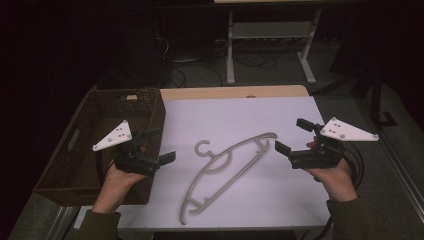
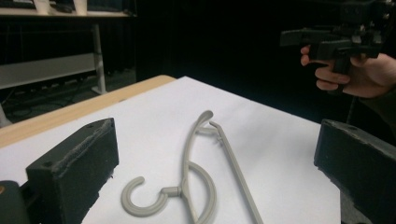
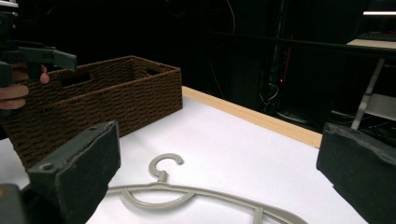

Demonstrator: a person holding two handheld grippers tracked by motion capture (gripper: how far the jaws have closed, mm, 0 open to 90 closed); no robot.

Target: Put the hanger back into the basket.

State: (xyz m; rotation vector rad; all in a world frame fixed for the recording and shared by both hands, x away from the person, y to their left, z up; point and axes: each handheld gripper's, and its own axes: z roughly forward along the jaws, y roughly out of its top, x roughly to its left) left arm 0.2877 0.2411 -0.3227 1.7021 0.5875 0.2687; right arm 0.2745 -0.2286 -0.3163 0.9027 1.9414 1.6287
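**Hanger untouched; both grippers held off, approach stage**

At the left, a basket [image 1: 85, 150] is seen at the table edge, beside the white sheet [image 1: 240, 120]. The left gripper [image 1: 157, 146] is held just in front of the basket's right wall, clear of the sheet, jaws spread wide with nothing between them; this is confirmed in the left gripper view, where the hanger [image 2: 196, 172] lies beyond the open jaws.

At the centre, the hanger [image 1: 225, 167] is found flat on the sheet, lying on a slant, hook [image 1: 202, 148] pointing towards the basket, one end near the front edge of the table. No contact with either gripper is noted.

At the right, the right gripper [image 1: 292, 137] is held near the hanger's far end, jaws likewise apart and empty.

Judgement: the work is taken to be at the reach-in stage, before any grasp. The next move is expected to call for one gripper to be lowered over a thin arm of the hanger and closed squarely, since the flat profile leaves little to seize.
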